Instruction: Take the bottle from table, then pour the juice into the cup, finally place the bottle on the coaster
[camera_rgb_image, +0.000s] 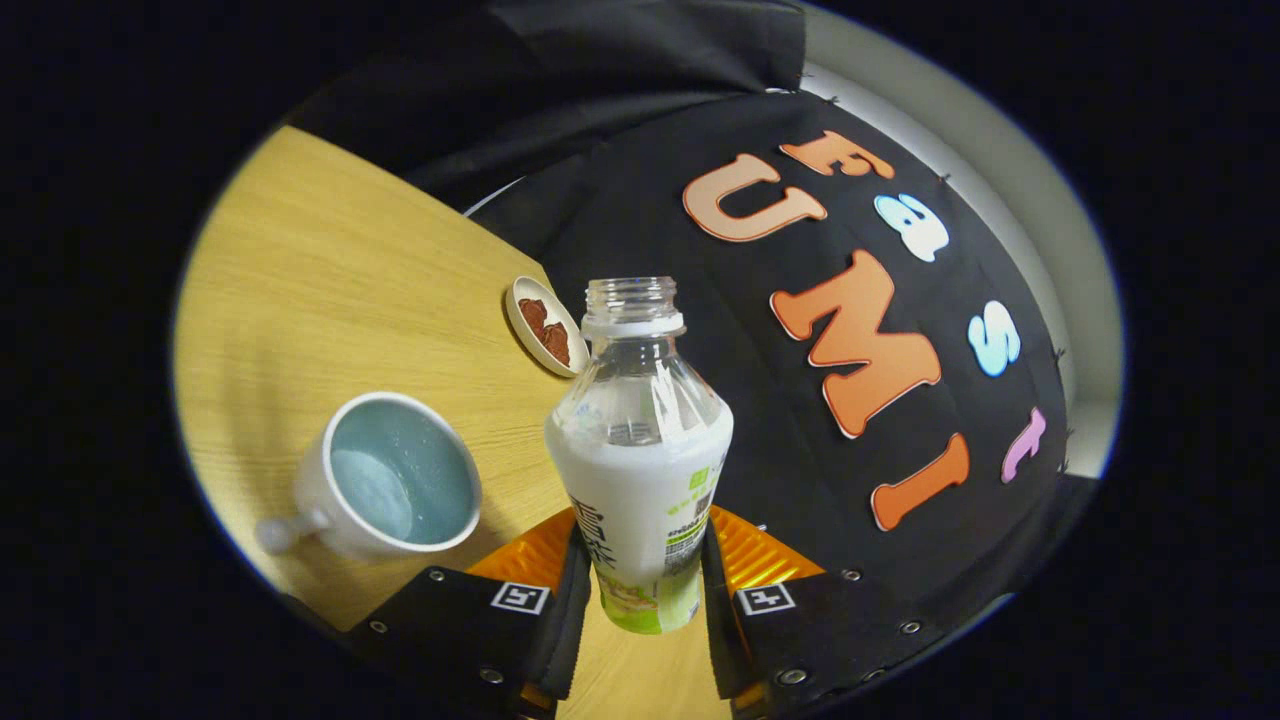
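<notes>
A clear plastic bottle (640, 450) with a white and green label stands between my two fingers, its cap off and its mouth open. My gripper (645, 600) is shut on the bottle's lower body, both black pads pressing its sides. The bottle is lifted above the wooden table (330, 290) and the whole view is tilted. A white cup (385, 480) with a pale blue inside and a handle sits on the table just left of the fingers, apart from the bottle. Under the bottle's base, an orange ribbed surface (765, 555) peeks out on both sides of the fingers.
A small white dish (545, 325) holding brown pieces lies on the table beyond the cup, near the far table edge. The booth's black cloth wall rises right behind the table.
</notes>
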